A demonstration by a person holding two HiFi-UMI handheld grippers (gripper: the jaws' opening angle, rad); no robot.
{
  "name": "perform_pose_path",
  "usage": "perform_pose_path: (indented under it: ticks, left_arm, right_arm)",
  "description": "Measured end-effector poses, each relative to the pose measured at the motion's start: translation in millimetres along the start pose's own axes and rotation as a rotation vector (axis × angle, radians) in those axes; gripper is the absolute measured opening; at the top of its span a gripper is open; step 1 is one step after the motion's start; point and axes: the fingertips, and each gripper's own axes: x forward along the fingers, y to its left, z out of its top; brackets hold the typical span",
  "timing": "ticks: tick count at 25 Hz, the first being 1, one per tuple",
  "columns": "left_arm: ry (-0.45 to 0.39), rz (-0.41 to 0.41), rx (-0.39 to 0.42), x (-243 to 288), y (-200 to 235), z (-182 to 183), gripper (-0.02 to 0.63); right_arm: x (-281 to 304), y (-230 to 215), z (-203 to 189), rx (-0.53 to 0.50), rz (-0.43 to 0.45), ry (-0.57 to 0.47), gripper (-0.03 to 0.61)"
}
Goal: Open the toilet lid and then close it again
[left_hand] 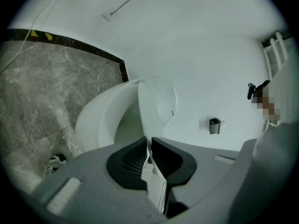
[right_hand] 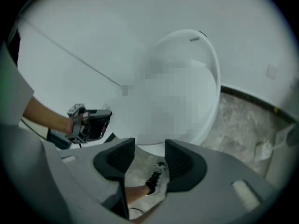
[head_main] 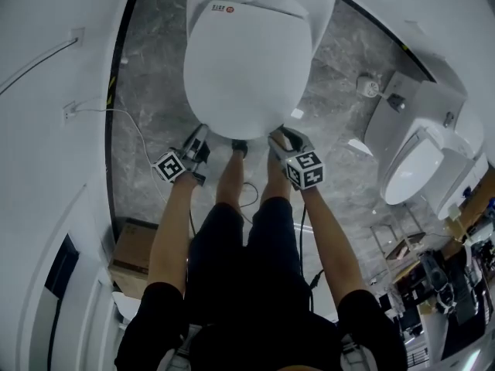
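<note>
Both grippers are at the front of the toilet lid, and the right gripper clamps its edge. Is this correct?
Not quite: the left gripper clamps the edge of the toilet lid, as the left gripper view shows. The right gripper is open and empty.

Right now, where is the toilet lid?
In the head view the toilet lid is at top centre; the left tool is shut on its front left edge, and the right tool is open near its front right edge.

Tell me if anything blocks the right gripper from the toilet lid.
Nothing visible does. The right gripper, jaws open, sits right at the toilet lid's front rim; only the floor and a shoe show beneath. The left gripper clamps that rim.
</note>
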Motion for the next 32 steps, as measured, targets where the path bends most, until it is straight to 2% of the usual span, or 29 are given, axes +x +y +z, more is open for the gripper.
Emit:
perform_pose_path:
  ticks: [3, 8, 12, 15, 18, 21, 24, 26, 29, 32]
  left_arm:
    - [-0.017, -0.037, -0.010, -1.1, -17.1, 4.2, 0.038]
    - [-0.029, -0.072, -0.029, -5.3, -42.1, 10.3, 0.038]
    - [-0.022, -0.081, -0.024, -6.0, -56.6, 13.9, 0.038]
    - [-0.058, -0.128, -0.057, -6.3, -72.2, 18.9, 0.038]
    - [-0.119, -0.176, -0.106, -7.5, -92.0, 22.9, 0.038]
    - [-0.149, -0.199, -0.119, -7.3, -105.1, 27.6, 0.038]
    - [-0.166, -0.224, -0.123, -8.8, -118.3, 34.3, 0.038]
    - [-0.183, -0.247, -0.138, -9.8, -129.2, 37.4, 0.039]
    - [-0.209, -0.265, -0.157, -8.2, -144.0, 41.8, 0.038]
    - [-0.208, -0.244, -0.167, -8.5, -154.5, 46.4, 0.038]
  right_arm:
    - [-13.4, 20.2, 14.7, -0.300, -0.081, 0.015, 0.204]
    - [-23.3, 43.7, 27.7, -0.639, -0.149, 0.062, 0.204]
    - [-26.5, 59.1, 36.1, -1.025, -0.222, 0.113, 0.204]
    - [-29.4, 64.9, 44.6, -1.189, -0.267, 0.128, 0.204]
    - [-32.6, 62.8, 48.2, -1.270, -0.312, 0.122, 0.204]
    - [-38.8, 57.4, 63.2, -1.316, -0.395, 0.094, 0.202]
    - [-46.6, 61.4, 76.7, -1.354, -0.444, 0.069, 0.149]
    - [-52.8, 65.8, 80.3, -1.373, -0.455, 0.064, 0.082]
    - [-61.3, 67.5, 89.2, -1.355, -0.450, 0.064, 0.079]
    - [-69.1, 68.1, 102.2, -1.309, -0.440, 0.064, 0.077]
